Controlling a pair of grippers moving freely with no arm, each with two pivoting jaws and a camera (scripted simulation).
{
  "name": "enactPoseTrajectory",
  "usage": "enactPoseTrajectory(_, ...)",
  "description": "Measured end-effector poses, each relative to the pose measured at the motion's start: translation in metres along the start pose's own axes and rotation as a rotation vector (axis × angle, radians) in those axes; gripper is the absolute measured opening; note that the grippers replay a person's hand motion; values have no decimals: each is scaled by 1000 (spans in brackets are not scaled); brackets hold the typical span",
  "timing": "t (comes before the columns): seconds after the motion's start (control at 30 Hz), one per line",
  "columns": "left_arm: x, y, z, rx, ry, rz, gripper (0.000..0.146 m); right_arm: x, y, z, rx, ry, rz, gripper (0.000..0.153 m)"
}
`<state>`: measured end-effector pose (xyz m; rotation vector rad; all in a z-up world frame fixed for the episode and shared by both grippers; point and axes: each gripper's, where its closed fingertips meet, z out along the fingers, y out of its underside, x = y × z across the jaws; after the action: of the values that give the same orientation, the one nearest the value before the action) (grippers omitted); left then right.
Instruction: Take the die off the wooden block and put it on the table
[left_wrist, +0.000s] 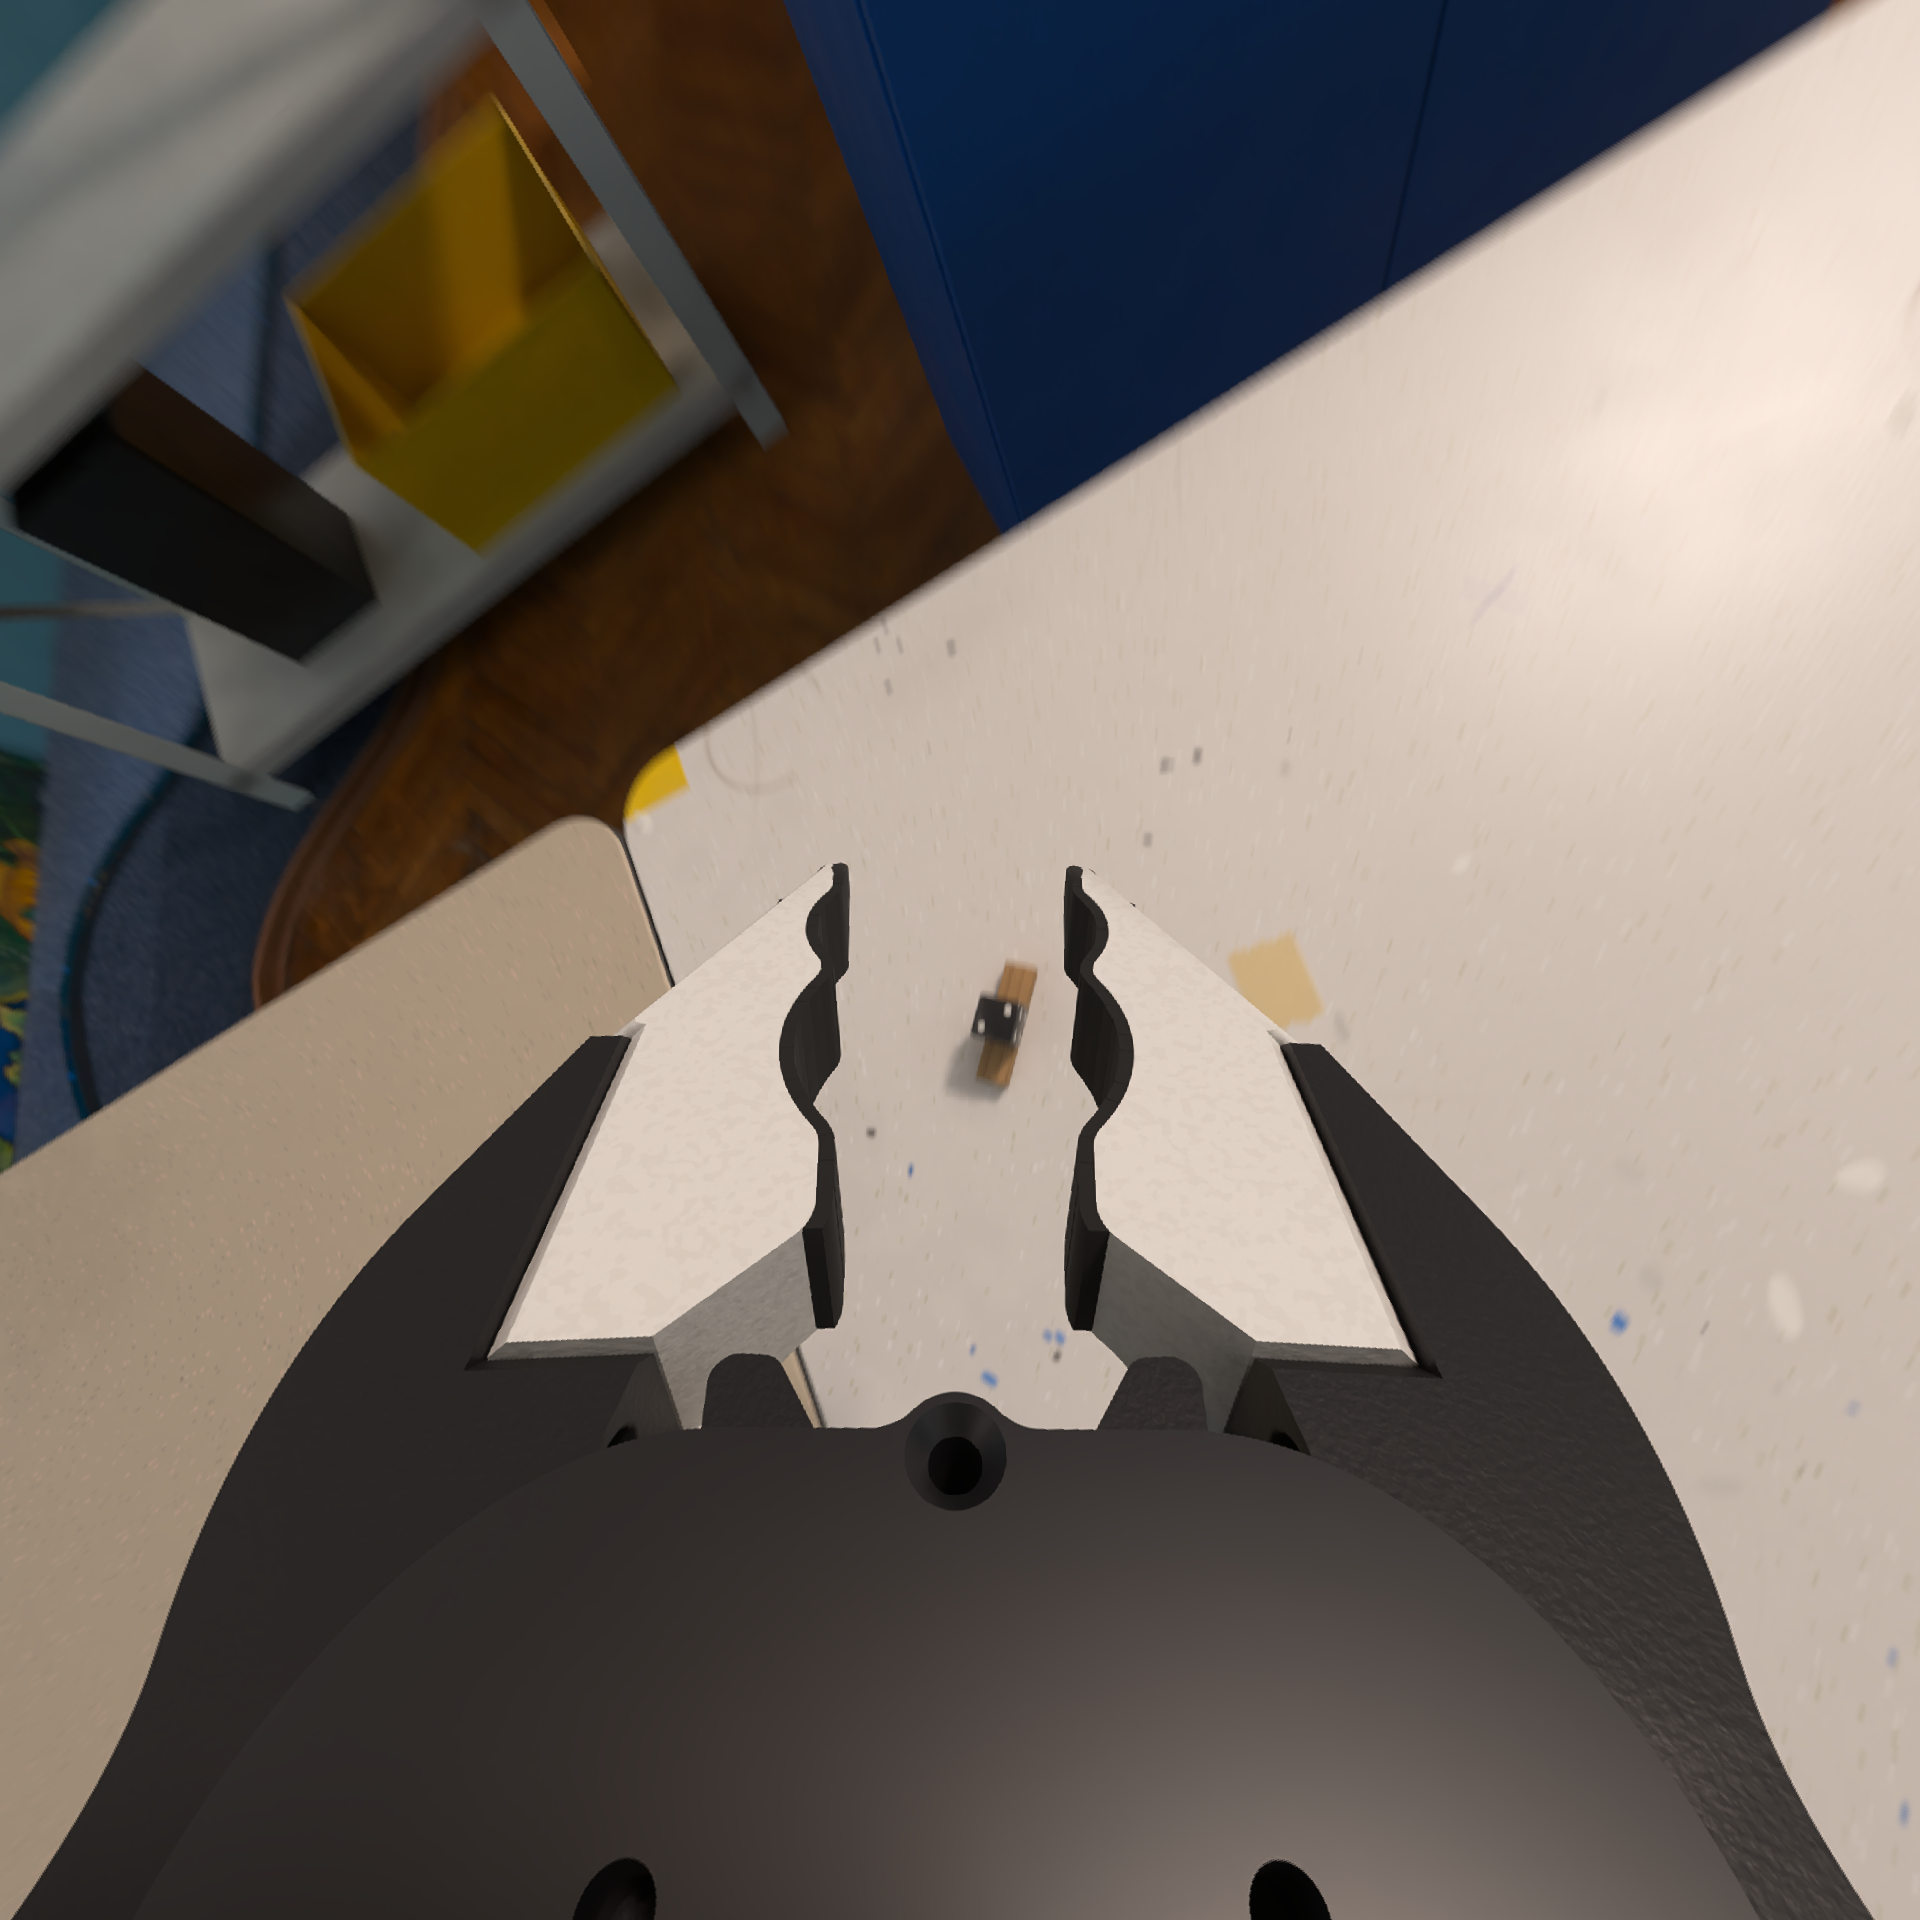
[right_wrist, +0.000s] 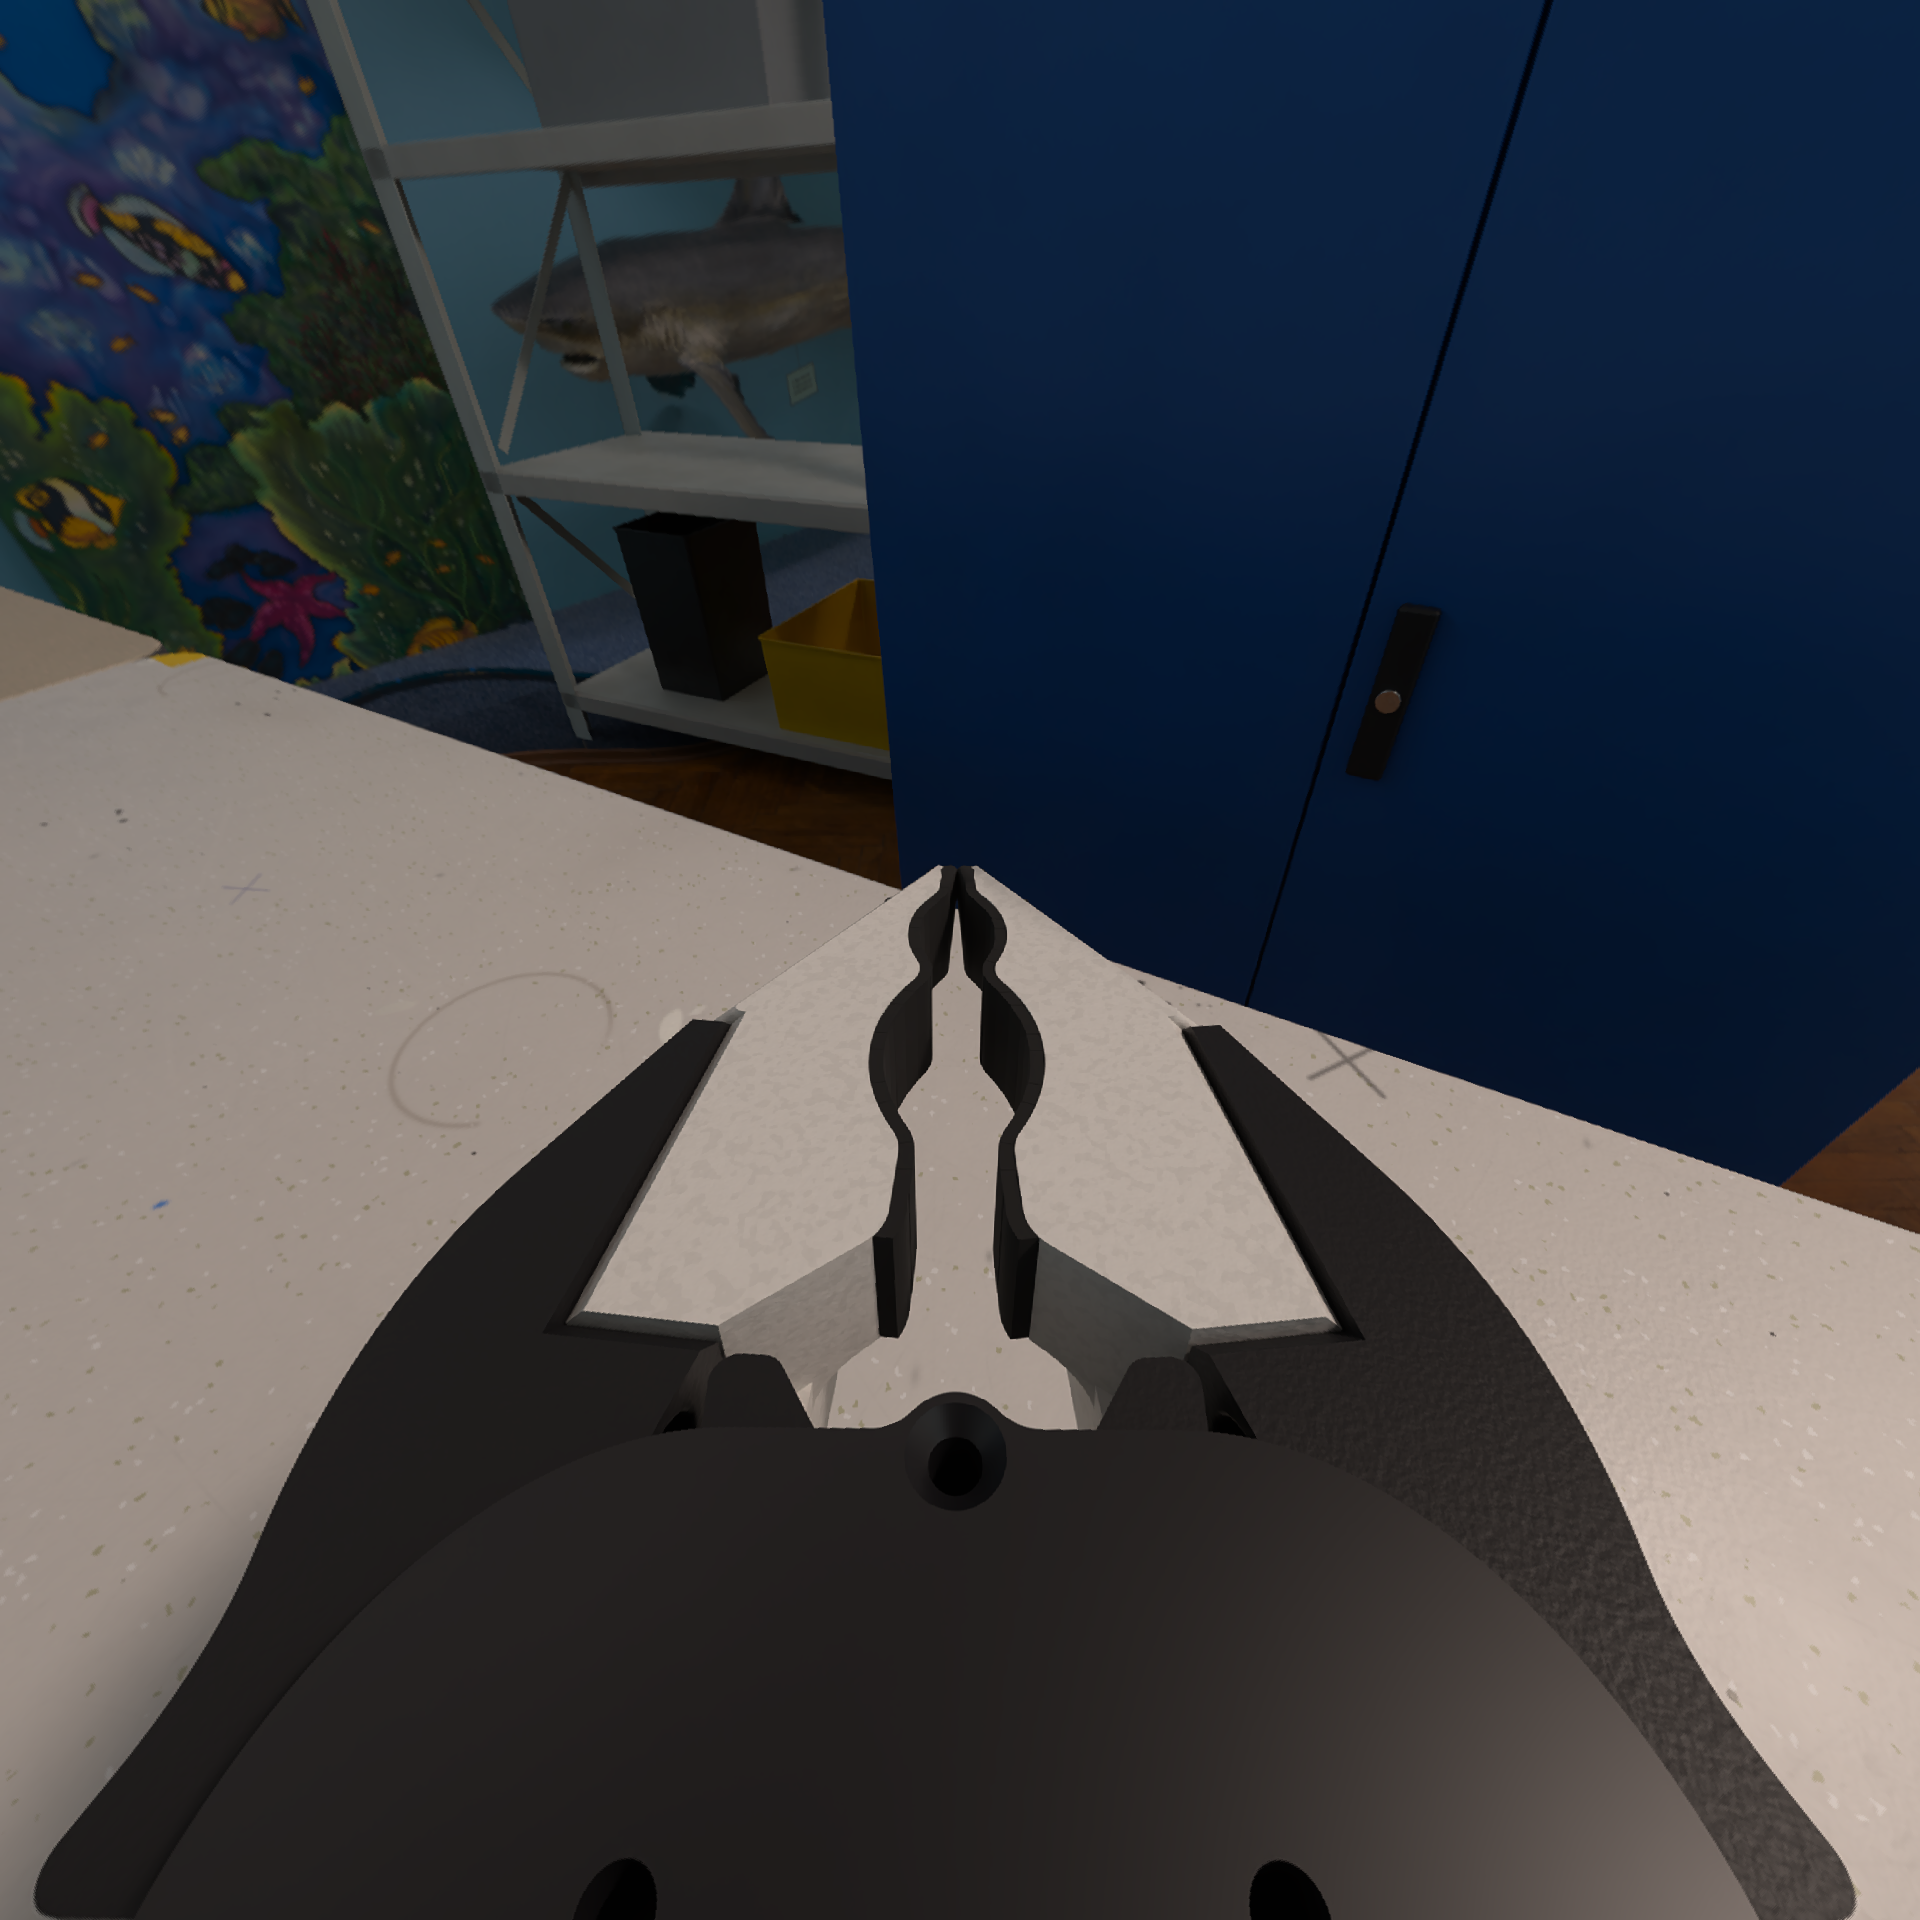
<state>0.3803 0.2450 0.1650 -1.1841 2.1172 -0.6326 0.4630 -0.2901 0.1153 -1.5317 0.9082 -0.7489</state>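
In the left wrist view a small black die (left_wrist: 997, 1018) sits on a narrow wooden block (left_wrist: 1006, 1029) lying on the white speckled table (left_wrist: 1455, 727). My left gripper (left_wrist: 956, 883) is open and empty, high above them, with die and block showing far below between its fingers. My right gripper (right_wrist: 957, 873) is shut and empty, low over the table (right_wrist: 260, 1039) near its far edge. The die and block do not show in the right wrist view.
A beige second table (left_wrist: 312, 1091) adjoins on the left. Yellow tape marks (left_wrist: 1278, 977) lie on the table. Beyond the edge stand a blue cabinet (right_wrist: 1247, 468) and a shelf unit (right_wrist: 675, 468) with a yellow bin (left_wrist: 488, 343) and black bin (right_wrist: 696, 603).
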Motion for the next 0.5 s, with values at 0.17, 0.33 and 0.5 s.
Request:
enactPoseTrajectory(0.17,4,46,42,-289,113,127,42,-2,9,4,-34,11,-32,0)
enactPoseTrajectory(0.33,8,76,71,-510,190,286,41,-3,14,6,-54,13,-43,0)
enactPoseTrajectory(0.5,2,96,80,-683,204,398,44,-3,17,7,-65,7,-43,0)
